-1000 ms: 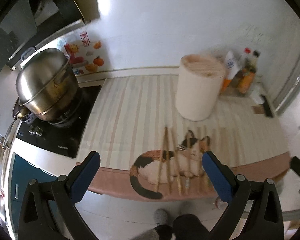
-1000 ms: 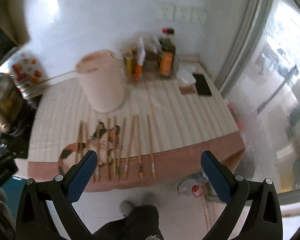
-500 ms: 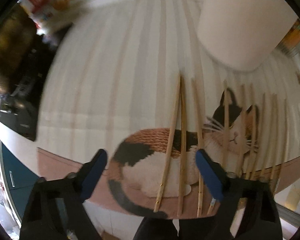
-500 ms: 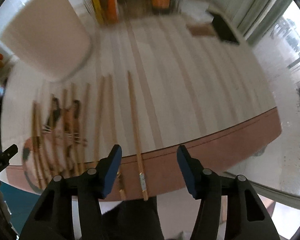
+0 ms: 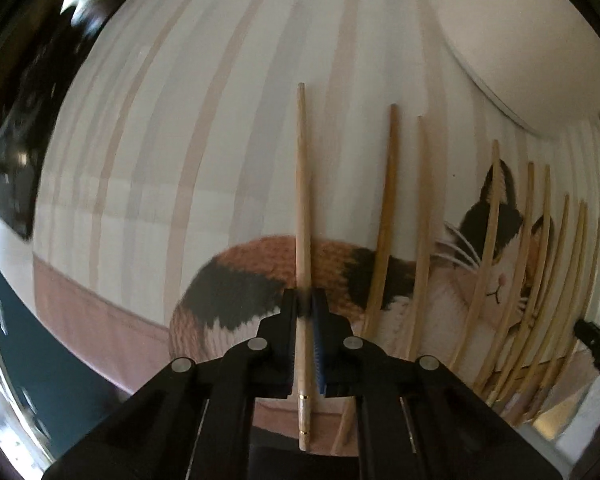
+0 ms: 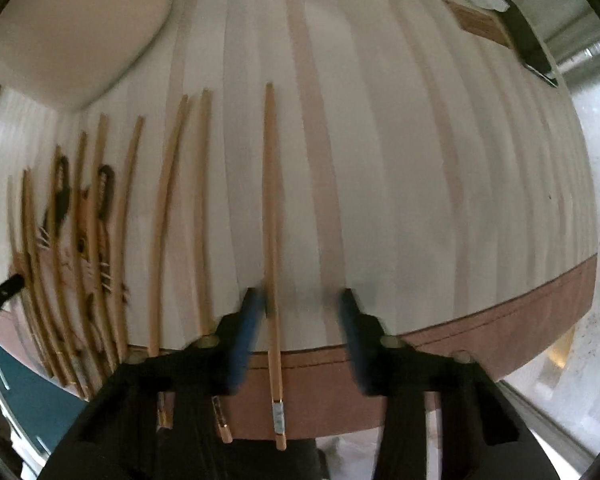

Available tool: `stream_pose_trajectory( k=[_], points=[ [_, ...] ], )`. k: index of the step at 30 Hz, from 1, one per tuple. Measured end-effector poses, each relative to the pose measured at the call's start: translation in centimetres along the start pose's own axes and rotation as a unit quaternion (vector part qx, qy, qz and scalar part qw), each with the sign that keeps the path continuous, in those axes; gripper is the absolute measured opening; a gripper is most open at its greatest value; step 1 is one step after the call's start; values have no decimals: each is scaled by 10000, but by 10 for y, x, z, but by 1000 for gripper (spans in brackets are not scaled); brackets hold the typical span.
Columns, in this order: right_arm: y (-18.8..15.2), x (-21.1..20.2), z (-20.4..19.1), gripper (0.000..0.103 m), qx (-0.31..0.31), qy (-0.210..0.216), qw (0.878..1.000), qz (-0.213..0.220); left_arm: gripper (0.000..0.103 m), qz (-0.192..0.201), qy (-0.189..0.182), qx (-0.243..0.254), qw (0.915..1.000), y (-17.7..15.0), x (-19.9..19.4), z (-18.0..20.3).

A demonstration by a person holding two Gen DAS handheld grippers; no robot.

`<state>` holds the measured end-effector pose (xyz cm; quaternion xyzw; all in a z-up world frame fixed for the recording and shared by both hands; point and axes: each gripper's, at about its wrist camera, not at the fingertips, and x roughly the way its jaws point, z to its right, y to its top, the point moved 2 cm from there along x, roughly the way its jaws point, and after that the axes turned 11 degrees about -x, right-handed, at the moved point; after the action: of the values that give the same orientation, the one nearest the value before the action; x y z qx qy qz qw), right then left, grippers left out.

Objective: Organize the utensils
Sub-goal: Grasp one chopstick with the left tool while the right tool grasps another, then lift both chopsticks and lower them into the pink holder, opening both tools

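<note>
Several wooden chopsticks lie side by side on a striped mat with a cat picture [image 5: 480,248]. My left gripper [image 5: 304,308] is shut on the leftmost chopstick [image 5: 303,184], which still lies along the mat. My right gripper [image 6: 300,304] is open around the rightmost chopstick [image 6: 270,200]; the left finger [image 6: 248,320] touches it and the right finger stands well apart. More chopsticks [image 6: 160,220] lie to its left. A white tub-shaped container [image 6: 72,28] stands at the back, also in the left wrist view [image 5: 520,32].
The mat's pink front border [image 6: 500,340] hangs at the counter edge. A dark flat object [image 6: 528,44] and a small brown card [image 6: 480,24] lie at the back right. A dark stove area [image 5: 16,120] is at the far left.
Both grippers have dropped close to the mat. The left closed on the leftmost chopstick. The right narrowed around the rightmost chopstick.
</note>
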<state>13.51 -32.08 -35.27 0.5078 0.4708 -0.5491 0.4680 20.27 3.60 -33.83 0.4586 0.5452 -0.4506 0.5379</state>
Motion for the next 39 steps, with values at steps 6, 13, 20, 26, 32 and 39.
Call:
stream_pose_trajectory(
  k=[6, 13, 20, 26, 32, 39],
  points=[
    [3, -4, -19, 7, -140, -43, 9999, -82, 5, -17, -58, -27, 10000, 2, 4, -19],
    [-11, -3, -31, 8, -112, -80, 9998, -117, 6, 98, 72, 179, 9998, -4, 18, 0],
    [1, -4, -35, 8, -263, -191, 9993, -197, 6, 200, 157, 278, 9993, -7, 23, 17],
    [19, -3, -44, 9, -427, -340, 9982, -252, 5, 251, 174, 280, 9991, -3, 10, 50],
    [20, -16, -24, 7, 30, -62, 9999, 114, 4, 657, 234, 150, 9974, -10, -20, 44],
    [37, -78, -26, 7, 127, 64, 9957, 914, 4, 1303, 28, 28, 9915, -12, -88, 42]
  ],
)
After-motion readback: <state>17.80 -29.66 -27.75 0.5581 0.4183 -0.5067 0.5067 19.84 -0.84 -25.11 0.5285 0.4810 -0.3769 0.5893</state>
